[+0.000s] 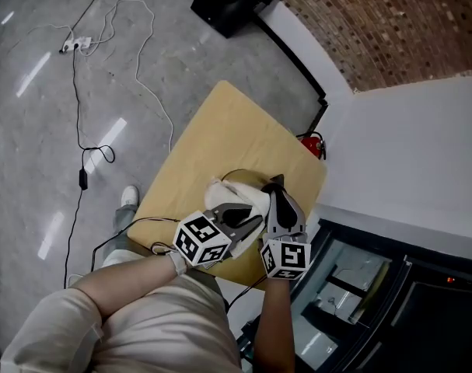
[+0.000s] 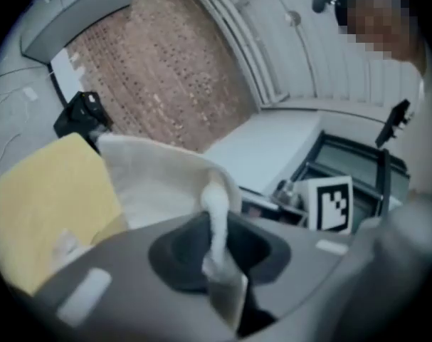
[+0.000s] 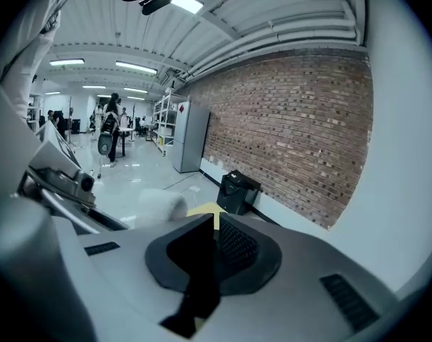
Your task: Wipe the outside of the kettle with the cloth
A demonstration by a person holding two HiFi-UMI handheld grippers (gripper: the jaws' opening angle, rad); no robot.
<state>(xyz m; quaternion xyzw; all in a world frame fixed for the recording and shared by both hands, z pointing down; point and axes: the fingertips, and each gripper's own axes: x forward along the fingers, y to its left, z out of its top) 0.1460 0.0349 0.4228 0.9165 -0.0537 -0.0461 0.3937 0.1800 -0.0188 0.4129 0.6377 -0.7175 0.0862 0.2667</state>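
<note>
A white cloth lies bunched over a rounded shape at the near right of the yellow table. The kettle itself cannot be made out under it. My left gripper comes in from the near side, shut on a fold of the cloth. In the left gripper view that fold stands pinched between the pads of the left gripper, and the rest of the cloth drapes beyond. My right gripper sits just right of the cloth, its dark tips together. In the right gripper view the right gripper is shut, with no clear object held.
A black box stands on the floor by the brick wall. Cables and a power strip trail over the grey floor at left. A red object sits at the table's right corner. A white counter and a dark glass-fronted unit lie to the right.
</note>
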